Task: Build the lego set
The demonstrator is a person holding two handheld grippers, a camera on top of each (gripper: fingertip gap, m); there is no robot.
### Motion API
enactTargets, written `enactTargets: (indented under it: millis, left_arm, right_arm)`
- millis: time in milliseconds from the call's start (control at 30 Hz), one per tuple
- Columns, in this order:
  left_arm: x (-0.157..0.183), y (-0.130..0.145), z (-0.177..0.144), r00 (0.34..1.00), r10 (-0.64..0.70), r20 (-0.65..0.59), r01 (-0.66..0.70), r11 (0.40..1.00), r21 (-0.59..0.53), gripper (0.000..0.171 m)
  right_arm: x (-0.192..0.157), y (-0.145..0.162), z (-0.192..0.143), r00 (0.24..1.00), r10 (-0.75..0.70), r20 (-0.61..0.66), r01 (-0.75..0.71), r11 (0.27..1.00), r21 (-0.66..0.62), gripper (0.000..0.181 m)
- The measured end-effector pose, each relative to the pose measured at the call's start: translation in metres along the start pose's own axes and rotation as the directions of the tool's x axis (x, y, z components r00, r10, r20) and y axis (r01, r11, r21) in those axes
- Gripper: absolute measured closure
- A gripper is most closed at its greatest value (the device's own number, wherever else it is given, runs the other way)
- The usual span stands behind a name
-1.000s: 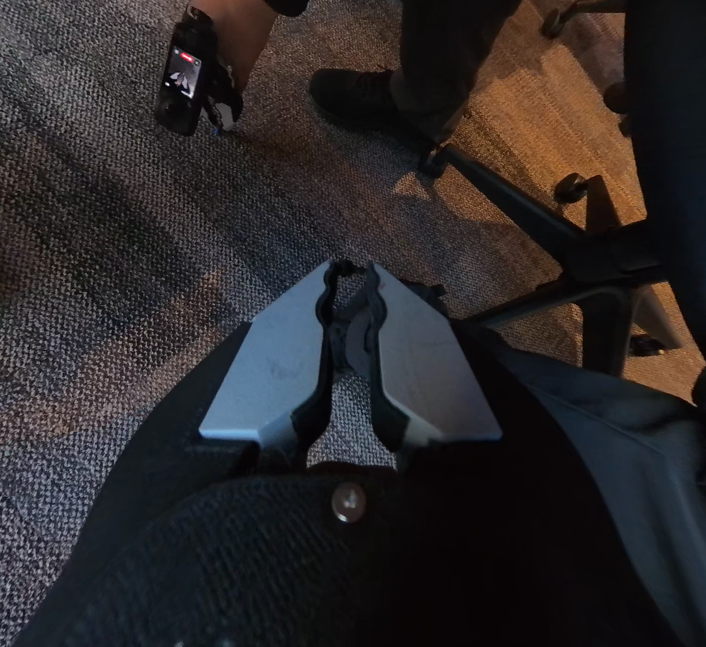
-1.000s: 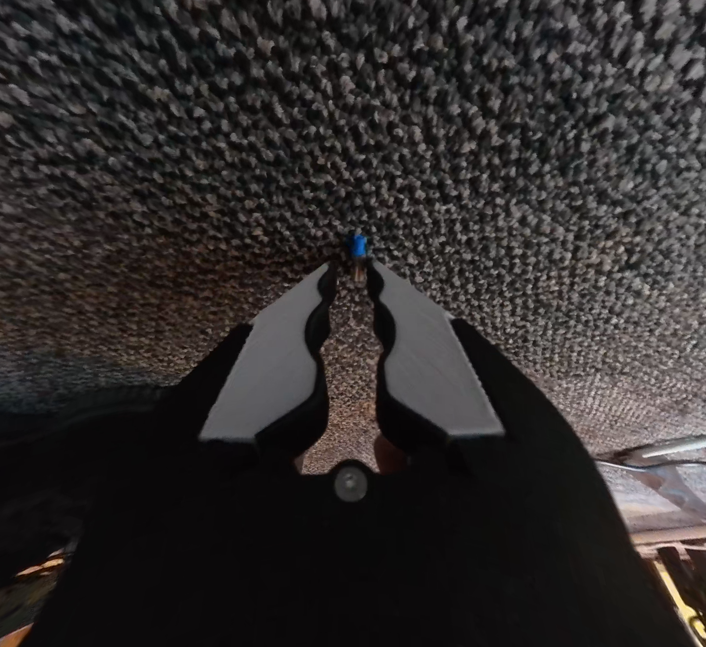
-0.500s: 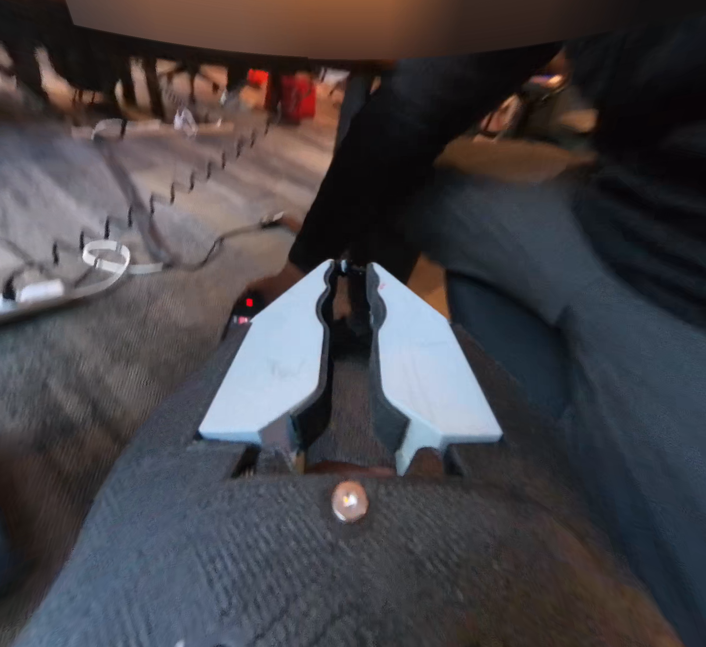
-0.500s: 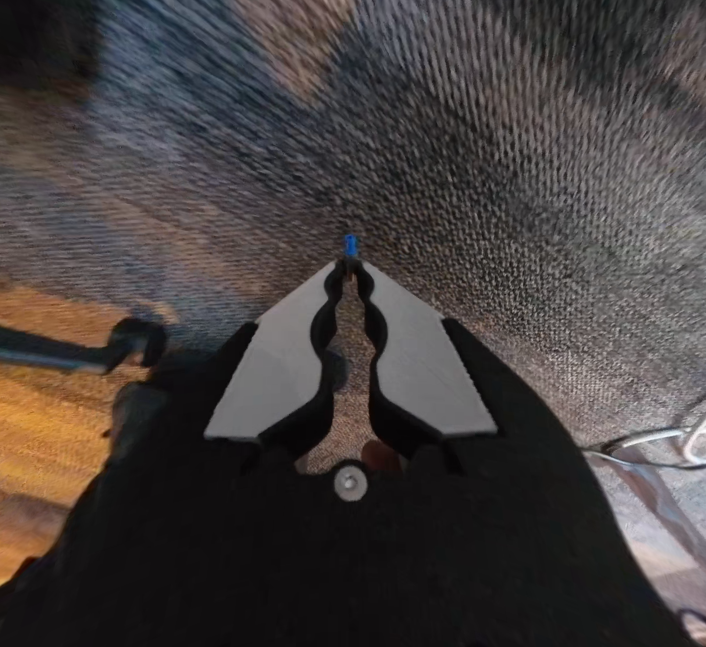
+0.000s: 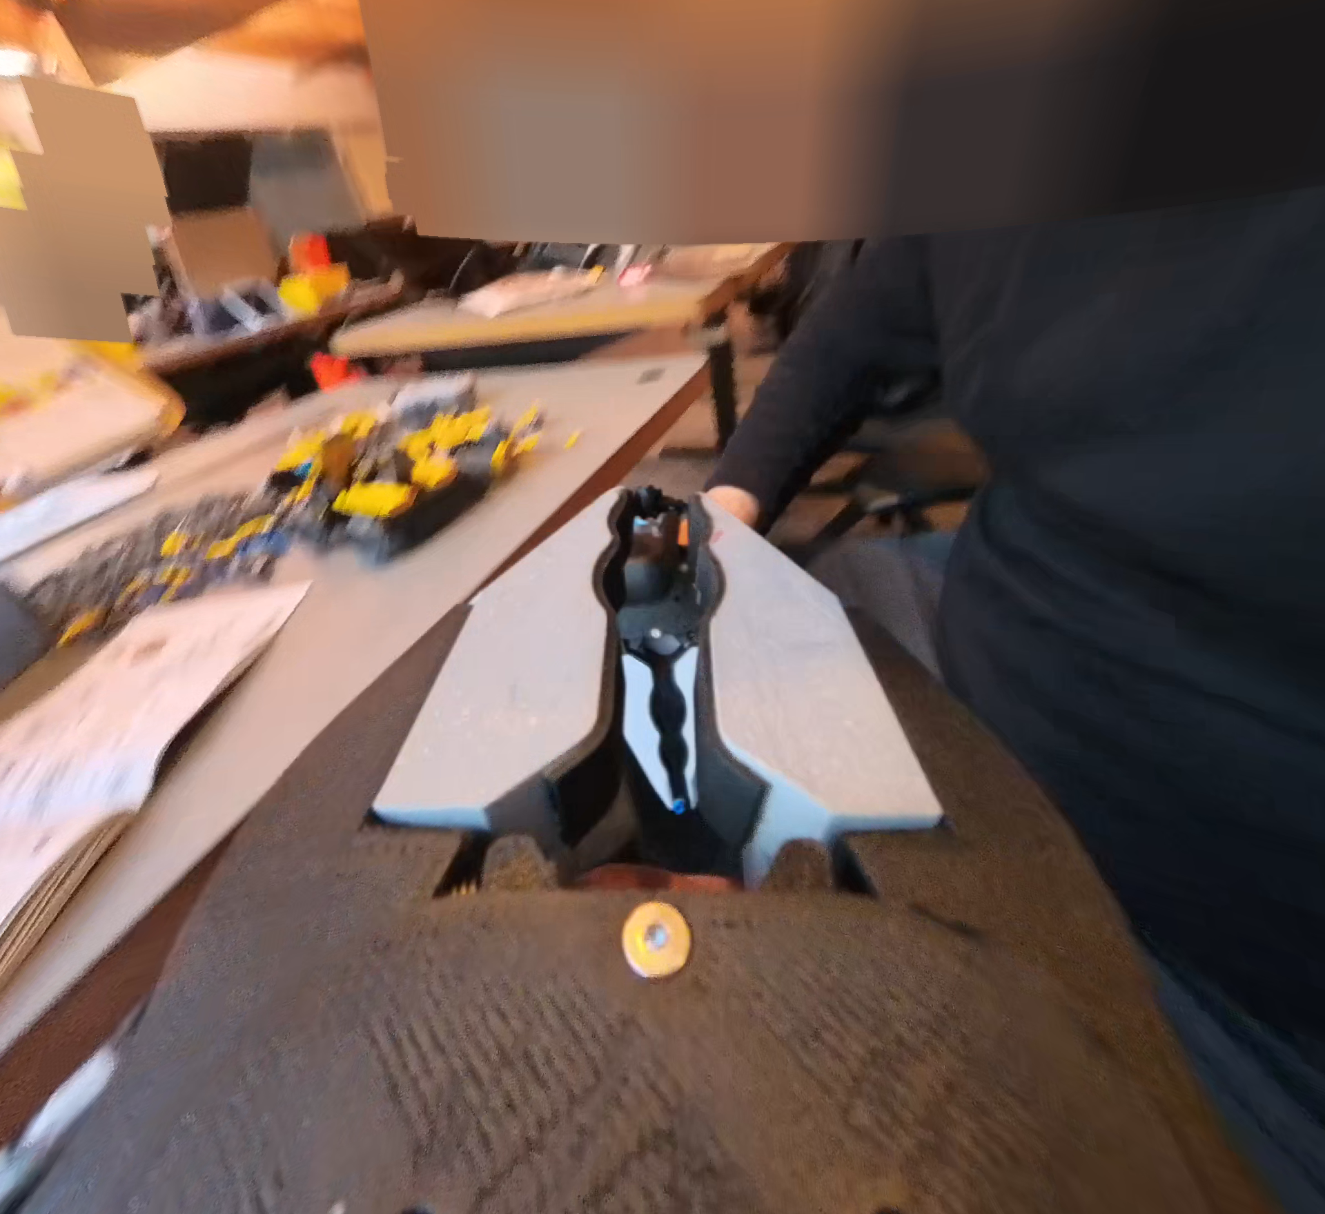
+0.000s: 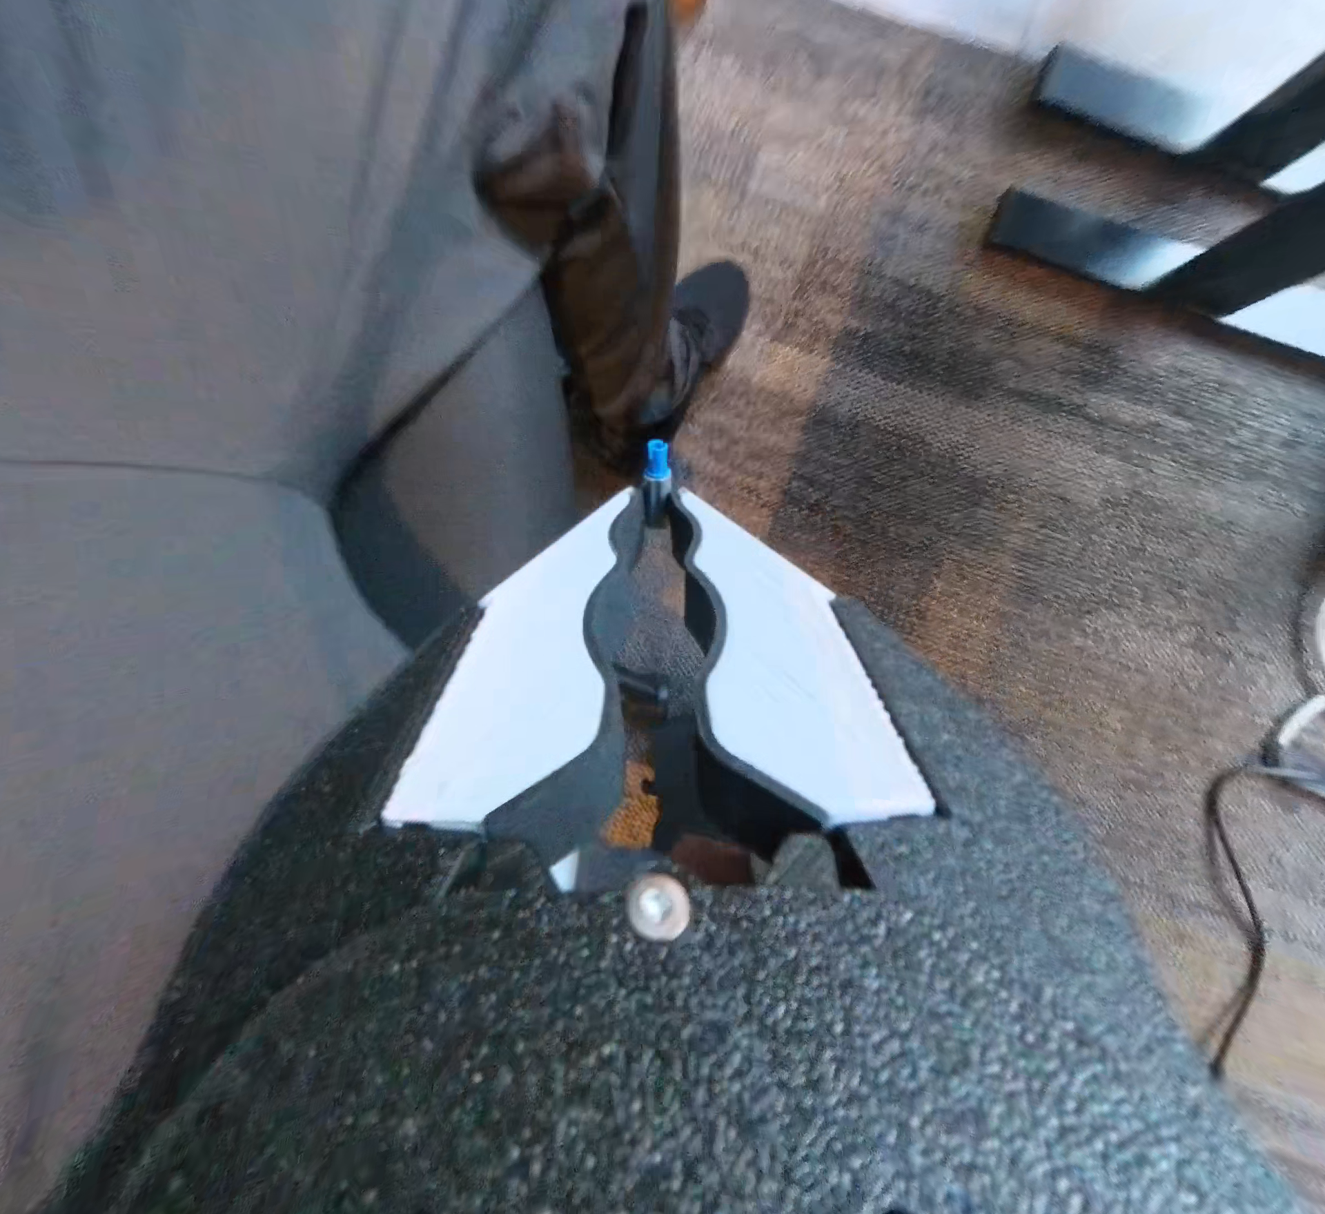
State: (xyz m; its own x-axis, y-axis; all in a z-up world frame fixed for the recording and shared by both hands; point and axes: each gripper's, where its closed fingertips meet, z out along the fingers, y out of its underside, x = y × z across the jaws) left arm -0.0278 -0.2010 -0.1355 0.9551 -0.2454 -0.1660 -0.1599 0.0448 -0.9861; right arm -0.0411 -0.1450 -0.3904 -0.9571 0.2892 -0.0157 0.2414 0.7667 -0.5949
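My right gripper (image 6: 656,498) is shut on a small pin with a blue tip (image 6: 656,459) and holds it in the air above the carpet (image 6: 1004,462). My left gripper (image 5: 659,513) is held level beside a table (image 5: 609,405), its jaws closed on a small black part (image 5: 645,570) that is blurred. Through the gap between the left fingers, the right gripper (image 5: 677,796) shows below, pointing back at the camera with the blue pin (image 5: 677,804) at its tip. A hand (image 5: 731,505) is just behind the left fingertips.
A pile of yellow and black bricks (image 5: 387,484) lies on the table, with a paper booklet (image 5: 129,699) nearer. A person in a dark top (image 5: 1075,534) fills the right. In the right wrist view are grey fabric (image 6: 215,247), a black shoe (image 6: 706,312), black table feet (image 6: 1075,240) and cables (image 6: 1247,893).
The right gripper closed on the blue pin and lifted it off the carpet. The left gripper swung up from facing the floor to facing the table.
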Motion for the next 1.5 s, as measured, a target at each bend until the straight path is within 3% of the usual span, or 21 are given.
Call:
enactTargets:
  millis: [200, 267, 400, 633, 733, 800, 933, 1067, 1133, 1200, 1500]
  left_arm:
    - [0.041, -0.050, 0.062, 0.968, 0.076, -0.240, -0.011, 0.965, 0.262, 0.158]
    - [0.041, -0.056, 0.078, 0.957, 0.110, -0.270, -0.015, 0.944, 0.328, 0.157]
    - [0.024, -0.042, 0.104, 0.942, 0.085, -0.325, 0.020, 0.952, 0.307, 0.158]
    - [-0.049, 0.004, 0.121, 0.938, -0.001, -0.346, 0.099, 0.959, 0.265, 0.158]
    - [-0.085, 0.044, 0.140, 0.958, -0.030, -0.285, 0.041, 0.999, 0.033, 0.158]
    - [-0.107, 0.066, 0.150, 0.969, -0.055, -0.243, 0.024, 0.992, -0.127, 0.157]
    - [-0.131, 0.114, 0.164, 0.976, -0.083, -0.200, -0.001, 0.922, -0.387, 0.157]
    - [-0.142, 0.157, 0.173, 0.982, -0.005, -0.188, -0.112, 0.787, -0.607, 0.158]
    - [-0.150, 0.165, 0.179, 0.979, 0.029, -0.200, -0.153, 0.753, -0.640, 0.158]
    - [-0.153, 0.166, 0.187, 0.976, -0.020, -0.218, -0.130, 0.747, -0.652, 0.158]
    - [-0.160, 0.169, 0.202, 0.947, -0.101, -0.304, -0.127, 0.752, -0.646, 0.157]
  right_arm:
    - [0.007, 0.019, -0.164, 0.930, 0.200, -0.309, -0.116, 0.956, 0.268, 0.176]
    - [0.018, 0.038, -0.200, 0.883, 0.261, -0.391, -0.144, 0.942, 0.305, 0.176]
    - [0.041, 0.072, -0.236, 0.813, 0.335, -0.477, -0.186, 0.924, 0.334, 0.176]
    - [0.079, 0.089, -0.239, 0.808, 0.355, -0.470, -0.223, 0.923, 0.315, 0.175]
    - [0.092, 0.087, -0.235, 0.830, 0.314, -0.461, -0.206, 0.940, 0.271, 0.175]
    - [0.101, 0.091, -0.233, 0.840, 0.270, -0.471, -0.189, 0.959, 0.212, 0.175]
    - [0.107, 0.099, -0.220, 0.876, 0.250, -0.413, -0.201, 0.967, 0.158, 0.175]
    - [0.118, 0.096, -0.222, 0.860, 0.254, -0.443, -0.204, 0.966, 0.158, 0.175]
    - [0.122, 0.094, -0.223, 0.858, 0.259, -0.443, -0.212, 0.965, 0.153, 0.175]
    - [0.130, 0.095, -0.224, 0.857, 0.265, -0.441, -0.232, 0.964, 0.129, 0.175]
    - [0.146, 0.087, -0.209, 0.871, 0.317, -0.375, -0.294, 0.948, 0.119, 0.174]
